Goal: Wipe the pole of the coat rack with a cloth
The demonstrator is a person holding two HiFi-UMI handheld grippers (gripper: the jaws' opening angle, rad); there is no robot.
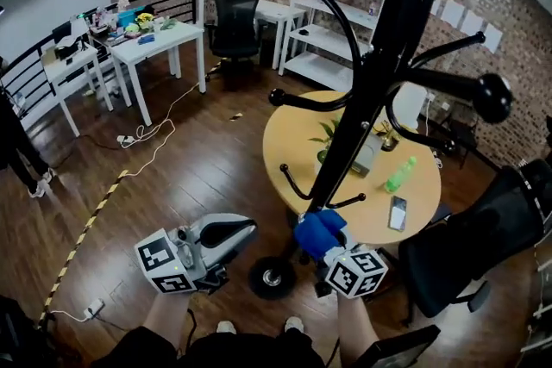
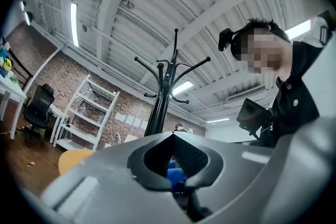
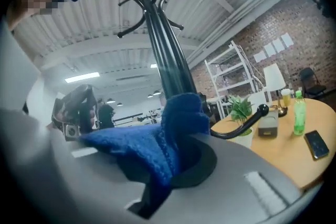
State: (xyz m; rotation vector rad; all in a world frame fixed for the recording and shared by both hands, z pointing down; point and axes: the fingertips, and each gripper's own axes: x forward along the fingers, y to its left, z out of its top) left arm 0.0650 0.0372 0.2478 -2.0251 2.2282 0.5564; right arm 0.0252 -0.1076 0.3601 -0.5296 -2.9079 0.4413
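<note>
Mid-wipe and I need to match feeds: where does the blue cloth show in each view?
Head view: blue cloth low centre, in the right claw, at the pole's lower end.
Left gripper view: a blue sliver low centre, seen past the left claw.
Right gripper view: centre, clamped in the claw and lying against the pole.
Shared landmark: the black coat rack pole.
</note>
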